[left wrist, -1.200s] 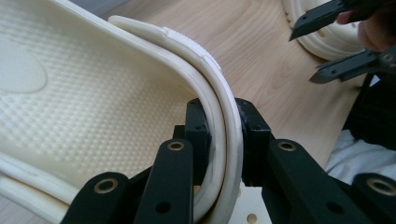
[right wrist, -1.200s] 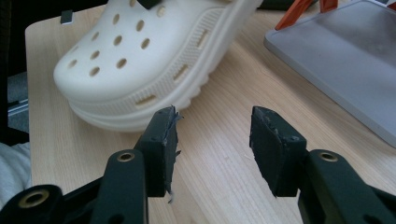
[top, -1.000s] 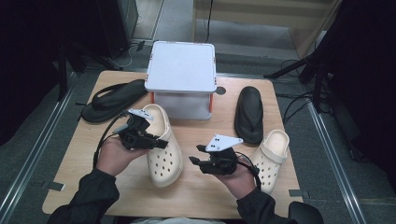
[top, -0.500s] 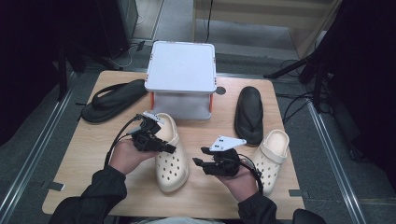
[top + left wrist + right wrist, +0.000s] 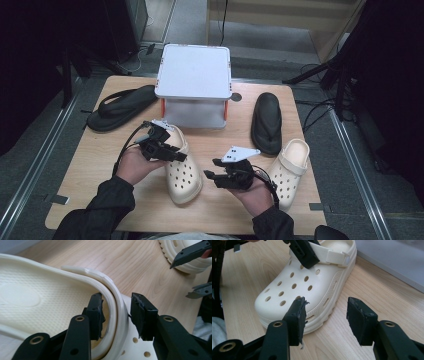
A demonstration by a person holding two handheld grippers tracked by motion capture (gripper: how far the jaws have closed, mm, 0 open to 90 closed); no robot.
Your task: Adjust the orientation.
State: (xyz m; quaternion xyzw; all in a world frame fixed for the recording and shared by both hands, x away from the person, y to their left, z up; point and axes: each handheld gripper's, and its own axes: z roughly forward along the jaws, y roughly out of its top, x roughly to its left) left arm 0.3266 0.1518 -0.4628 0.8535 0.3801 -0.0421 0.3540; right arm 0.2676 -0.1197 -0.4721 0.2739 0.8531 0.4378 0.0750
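A cream clog (image 5: 184,175) lies on the wooden table (image 5: 100,165), toe toward me. My left gripper (image 5: 175,154) is at its heel opening. In the left gripper view the jaws (image 5: 117,303) straddle the clog's collar rim (image 5: 113,290); they have just been opening, and a gap shows at the outer pad. My right gripper (image 5: 210,176) hovers just right of the clog's toe. Its jaws (image 5: 327,312) stand open with nothing between them, beside the clog's sole edge (image 5: 319,315). The left gripper's jaw (image 5: 304,252) reaches over the clog's strap.
A second cream clog (image 5: 290,167) lies at the right front. One black flip-flop (image 5: 122,105) rests at the back left, another (image 5: 266,122) at the back right. A white box (image 5: 195,75) stands at the table's back centre.
The left hand came down and right with the clog. Its jaws, closed on the clog's rim before, now stand apart around it. The right gripper stayed put.
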